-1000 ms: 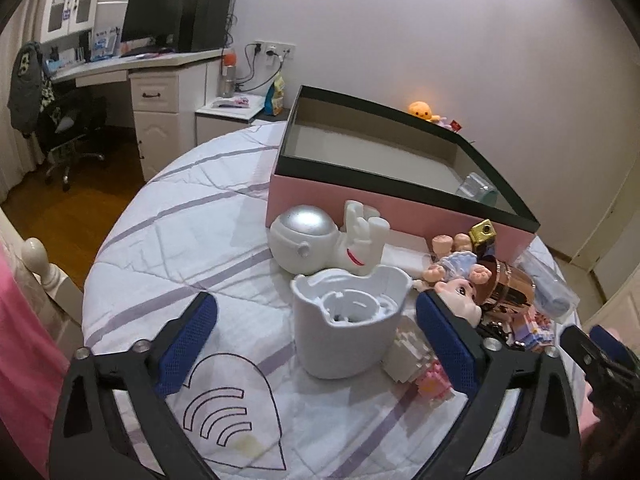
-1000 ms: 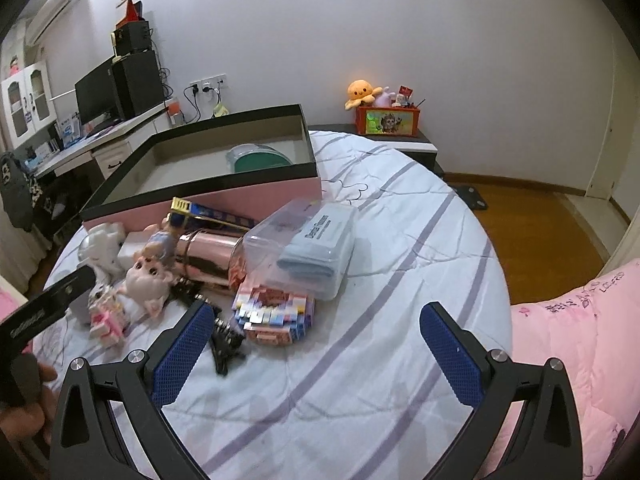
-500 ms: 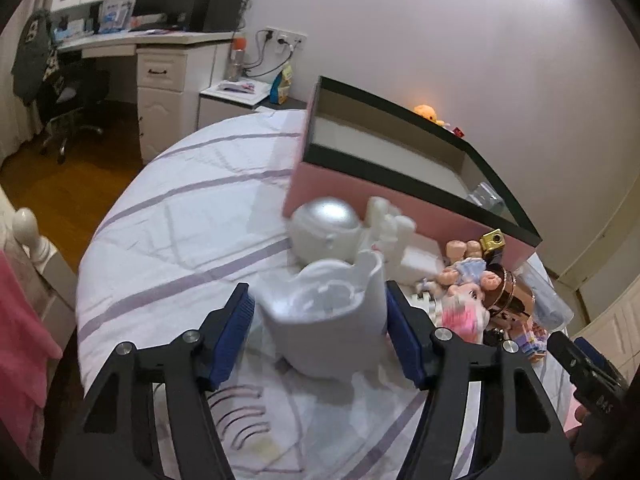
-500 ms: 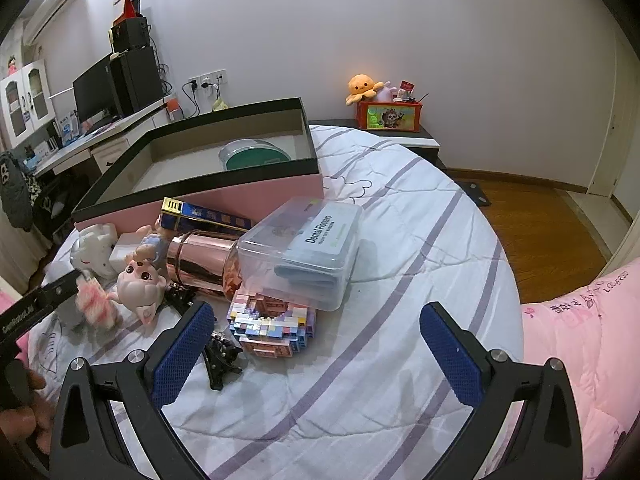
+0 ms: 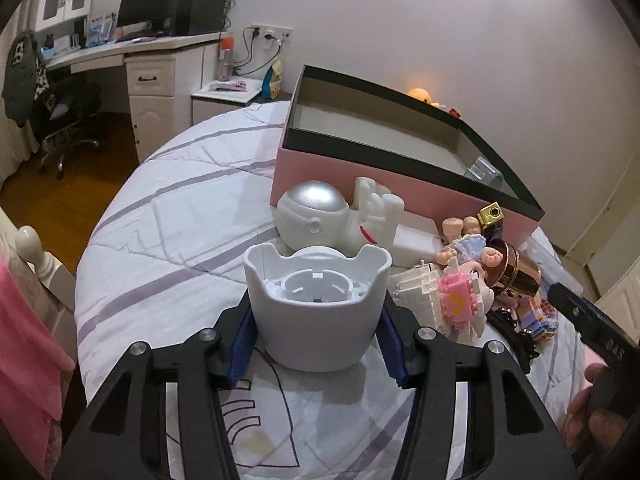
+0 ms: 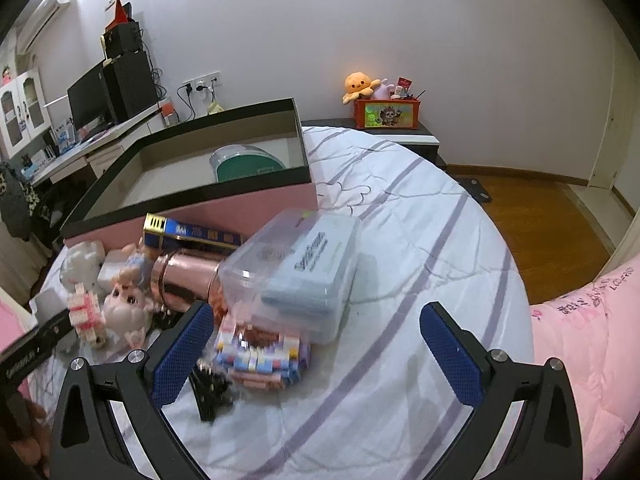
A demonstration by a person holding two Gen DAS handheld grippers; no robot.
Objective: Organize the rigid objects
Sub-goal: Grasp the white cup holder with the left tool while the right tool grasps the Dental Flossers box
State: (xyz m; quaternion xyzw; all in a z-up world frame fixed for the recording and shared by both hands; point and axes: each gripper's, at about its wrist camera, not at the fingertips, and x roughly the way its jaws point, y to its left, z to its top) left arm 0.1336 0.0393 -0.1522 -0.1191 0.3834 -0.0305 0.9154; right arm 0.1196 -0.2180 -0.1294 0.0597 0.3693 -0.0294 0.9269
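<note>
Since a second ago the left gripper [image 5: 316, 344] has drawn its jaws in from wide apart until they clamp the white cup-shaped base [image 5: 316, 308], and the toys to its right have been nudged; the right gripper has barely shifted.

That base stands upright on the striped quilt [image 5: 160, 248], squarely between the left jaws, with a blue pad [image 5: 240, 344] pressed against each flank. The left tool points forward and steeply down along the bed, its black frame filling the bottom of the left wrist view.

Just beyond the jaws lies a white astronaut figure [image 5: 320, 216] with a silver helmet, on its side. Just to the right of the right jaw sits a pink and white brick figure [image 5: 452, 296], and past it a big-headed doll [image 5: 468, 252] and a rose-gold tumbler [image 5: 516, 272] lying down. Farther ahead stands the pink box [image 5: 400, 184] with a black rim, open, with a round greenish lid [image 6: 248, 164] inside at its far end.

The right gripper [image 6: 320, 356] is spread wide and holds nothing, aimed down at the quilt. A block of pastel bricks [image 6: 264, 356] lies just inside its left pad [image 6: 180, 356], beside a black clip-like thing [image 6: 212, 392], blurred. Ahead of the jaws is a clear plastic case [image 6: 304, 268], leaning on the tumbler, and a blue and gold box [image 6: 188, 234] beyond that. At the lower left edge of the right wrist view, a hand [image 6: 28, 432] grips the left tool's handle.
</note>
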